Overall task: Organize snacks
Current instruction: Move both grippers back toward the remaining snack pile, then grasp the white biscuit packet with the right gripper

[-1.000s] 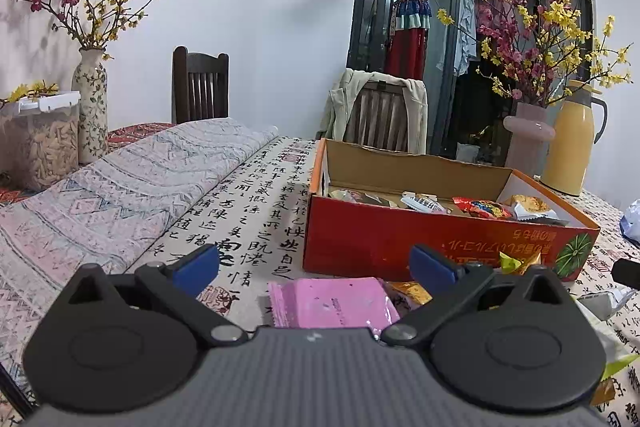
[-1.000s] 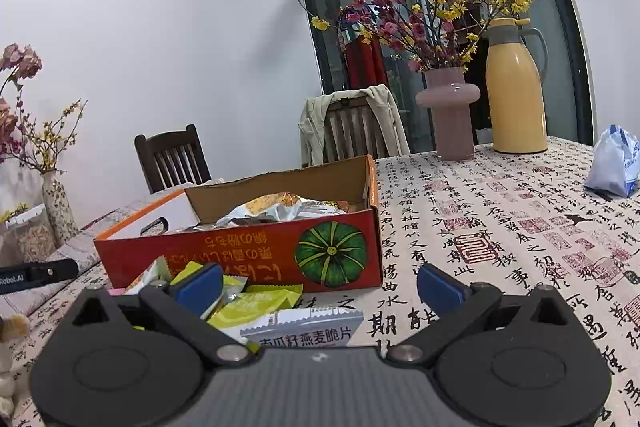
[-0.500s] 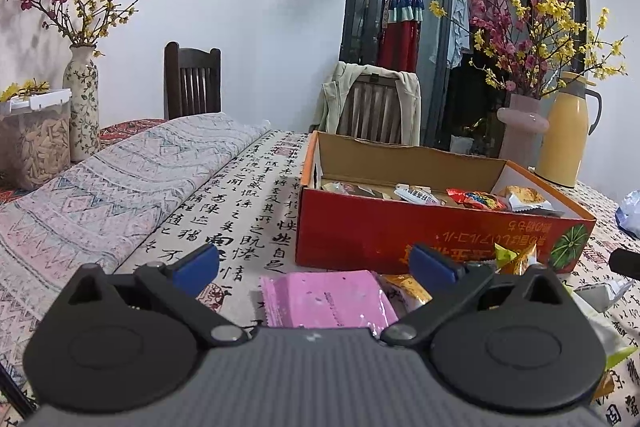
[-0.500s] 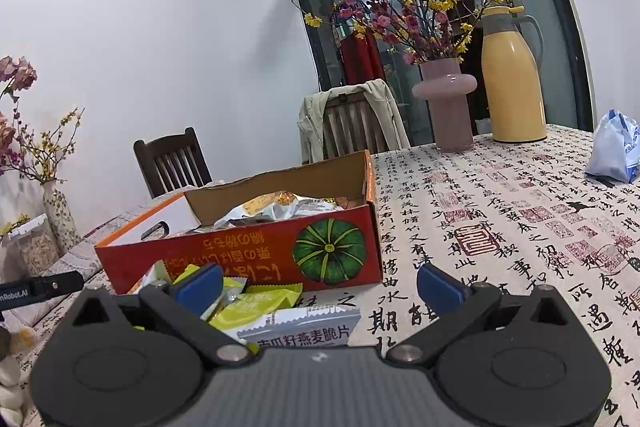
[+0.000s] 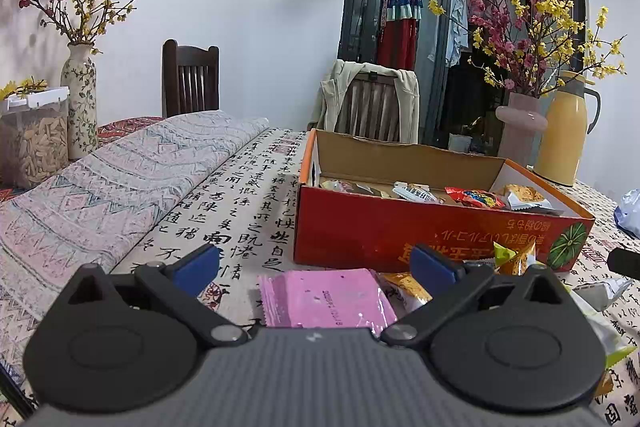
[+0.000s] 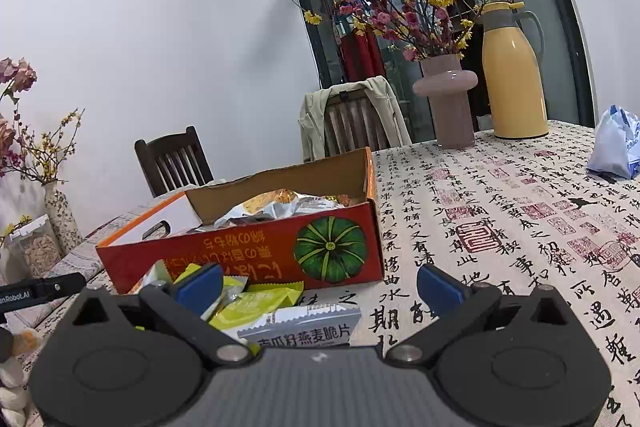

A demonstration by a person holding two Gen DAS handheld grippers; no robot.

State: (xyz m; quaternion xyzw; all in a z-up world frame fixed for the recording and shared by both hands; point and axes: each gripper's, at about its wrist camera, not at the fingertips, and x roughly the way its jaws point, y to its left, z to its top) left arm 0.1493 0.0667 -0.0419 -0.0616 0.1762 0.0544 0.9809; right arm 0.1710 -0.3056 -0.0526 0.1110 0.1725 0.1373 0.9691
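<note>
An open red cardboard box (image 5: 400, 231) with a pumpkin picture holds several snack packets; it also shows in the right wrist view (image 6: 248, 251). My left gripper (image 5: 314, 265) is open above a pink packet (image 5: 326, 301) lying on the cloth in front of the box. An orange packet (image 5: 408, 287) and a yellow one (image 5: 514, 257) lie to its right. My right gripper (image 6: 318, 285) is open over a grey-white oat packet (image 6: 300, 325) and yellow-green packets (image 6: 256, 303) in front of the box.
A folded patterned cloth (image 5: 112, 183) lies to the left. A pink vase (image 6: 452, 103), a yellow thermos (image 6: 514, 71) and a blue-white bag (image 6: 616, 143) stand at the far right. A flowered vase (image 5: 80, 99) and clear jar (image 5: 34, 139) stand far left. Chairs are behind the table.
Both grippers have tilted or lifted slightly, so the box sits a little lower in view. Both stay open and the packets have not moved.
</note>
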